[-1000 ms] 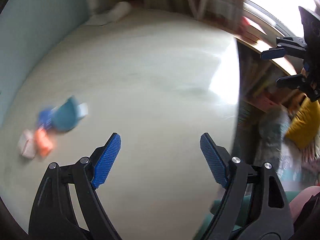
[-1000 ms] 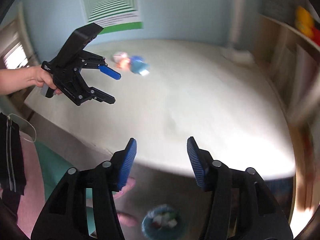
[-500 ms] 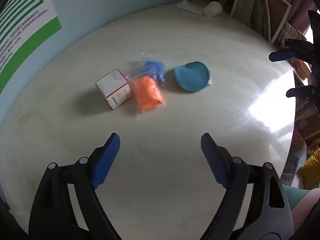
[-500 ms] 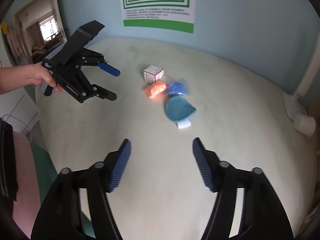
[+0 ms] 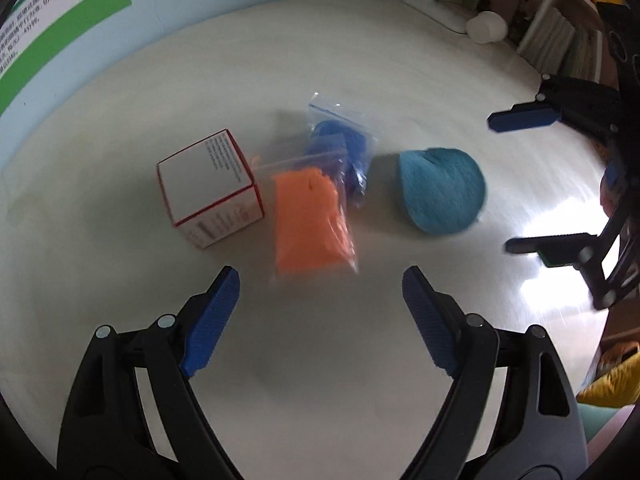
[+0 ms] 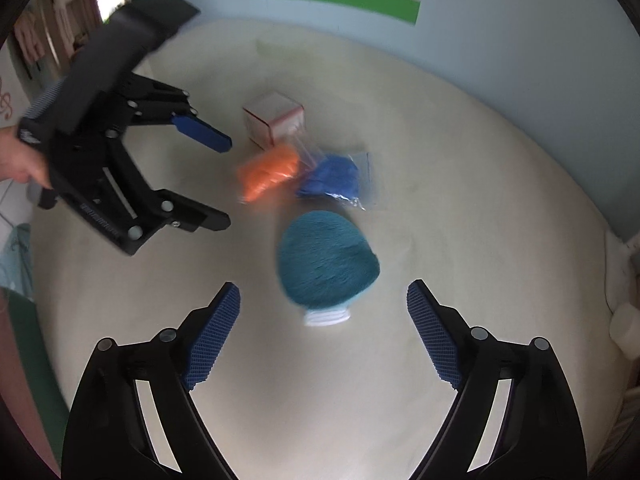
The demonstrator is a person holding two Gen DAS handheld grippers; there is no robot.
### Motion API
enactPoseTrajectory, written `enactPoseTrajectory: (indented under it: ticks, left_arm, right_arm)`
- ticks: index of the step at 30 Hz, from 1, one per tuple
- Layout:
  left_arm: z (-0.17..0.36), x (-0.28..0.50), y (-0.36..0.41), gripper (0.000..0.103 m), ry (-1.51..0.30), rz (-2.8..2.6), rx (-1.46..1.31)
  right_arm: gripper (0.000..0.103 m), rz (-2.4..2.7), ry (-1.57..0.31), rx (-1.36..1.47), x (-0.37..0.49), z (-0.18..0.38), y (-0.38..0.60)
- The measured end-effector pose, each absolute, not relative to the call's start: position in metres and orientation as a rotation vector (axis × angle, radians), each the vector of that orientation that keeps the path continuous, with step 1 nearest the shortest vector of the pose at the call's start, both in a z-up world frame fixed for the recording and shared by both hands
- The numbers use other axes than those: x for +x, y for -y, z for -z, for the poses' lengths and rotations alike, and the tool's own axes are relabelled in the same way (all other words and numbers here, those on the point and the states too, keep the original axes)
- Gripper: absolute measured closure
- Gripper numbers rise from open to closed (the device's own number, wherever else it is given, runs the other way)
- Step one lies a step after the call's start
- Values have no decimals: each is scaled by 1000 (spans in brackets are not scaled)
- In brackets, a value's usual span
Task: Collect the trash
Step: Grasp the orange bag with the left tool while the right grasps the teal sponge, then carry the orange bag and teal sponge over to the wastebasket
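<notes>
Both jaws wide open, empty: left gripper faces the orange bag, light, slippery film, so pinch mid-bulk; right gripper faces the soft teal pad.

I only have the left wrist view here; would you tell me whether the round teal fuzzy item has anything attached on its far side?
Observer: Yes, the round teal fuzzy item has a white ribbed cuff on the edge nearest the right gripper.
Operator: Is that gripper lined up with it?
Observer: Its open jaws straddle the cuff end, not touching.
Operator: Who holds my gripper?
Observer: A bare hand grips the left gripper.
</notes>
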State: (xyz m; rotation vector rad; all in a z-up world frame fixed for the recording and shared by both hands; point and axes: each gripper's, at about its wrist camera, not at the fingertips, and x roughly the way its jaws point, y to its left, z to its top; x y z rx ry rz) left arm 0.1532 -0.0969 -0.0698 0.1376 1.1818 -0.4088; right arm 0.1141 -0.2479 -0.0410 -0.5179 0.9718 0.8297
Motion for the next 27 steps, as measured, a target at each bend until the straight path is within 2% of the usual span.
enactPoseTrajectory:
  ticks: [6, 9, 11, 12, 14, 16, 27]
  left_arm:
    - [77, 168, 99, 22, -1178, 359, 111]
    - [76, 171, 97, 26, -1167, 349, 95]
    - [76, 173, 95, 33, -1164, 342, 95]
    - [75, 173, 94, 37, -1162, 340, 93]
    - [73, 171, 90, 52, -1162, 337, 79]
    - [71, 170, 85, 62, -1168, 332, 63]
    - [44, 151, 66, 65, -1119, 334, 60]
  right_arm:
    - [18, -888, -1000, -554, 130, 54, 241]
    - [20, -916, -968, -586, 130, 56, 237]
    - [30, -944, -956, -613, 129, 57, 233]
    - [39, -959, -952, -611, 128, 56, 232]
    - [40, -957, -928, -630, 126, 53, 230]
    - [42, -964, -918, -622, 127, 47, 230]
    - [42, -982, -891, -442, 131, -5, 257]
